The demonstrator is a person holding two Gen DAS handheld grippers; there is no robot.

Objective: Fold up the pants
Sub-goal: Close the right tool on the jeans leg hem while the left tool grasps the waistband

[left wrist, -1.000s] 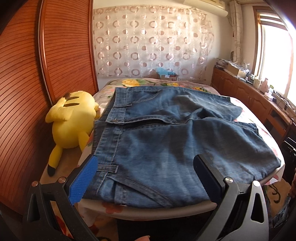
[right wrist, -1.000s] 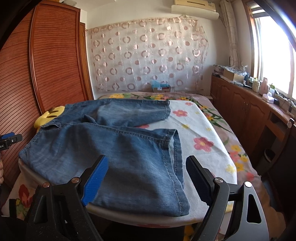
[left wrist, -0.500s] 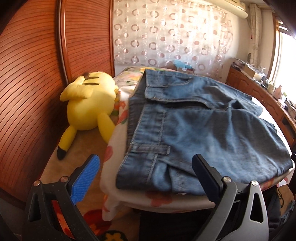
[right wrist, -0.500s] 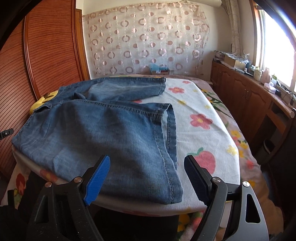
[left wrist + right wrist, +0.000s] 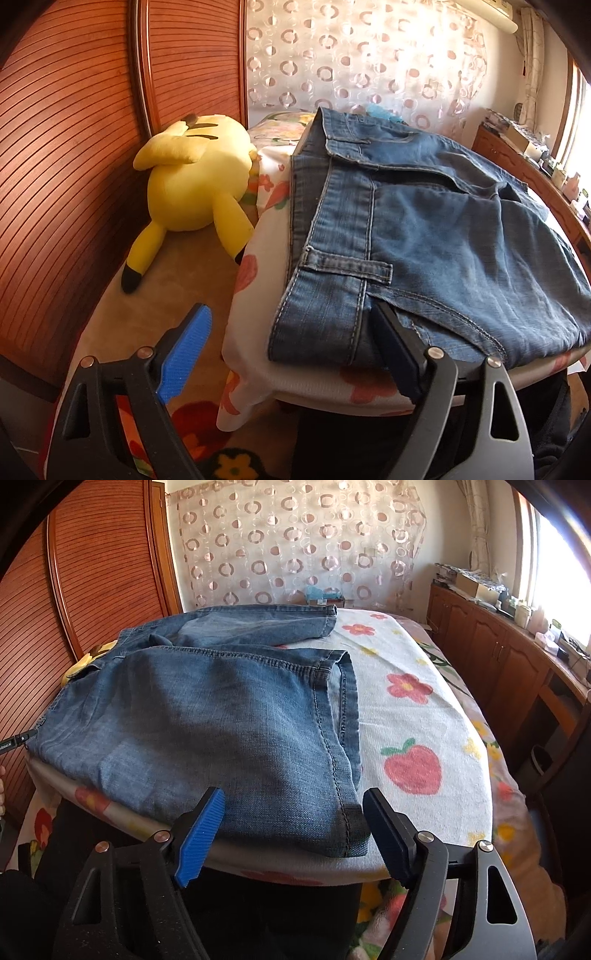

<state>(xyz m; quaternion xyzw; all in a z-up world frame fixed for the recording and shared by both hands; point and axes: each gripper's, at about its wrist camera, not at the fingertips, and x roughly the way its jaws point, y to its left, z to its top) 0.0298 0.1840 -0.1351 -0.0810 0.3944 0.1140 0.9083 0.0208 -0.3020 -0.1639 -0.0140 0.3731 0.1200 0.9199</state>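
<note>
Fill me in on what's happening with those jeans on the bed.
A person is starting to fold a pair of jeans spread flat on a flowery bedsheet. The left tongs sit at the waistband corner, and the right tongs at the near leg's hem corner. Both are closing around the denim edge, but neither has pinched it yet. A yellow plush toy lies beside the bed, untouched.

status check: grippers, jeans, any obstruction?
Both hand-held grippers closing, nothing clamped: left at waistband corner, right at hem corner. Jeans flat, unfolded. Plush toy beside, clear.
</note>
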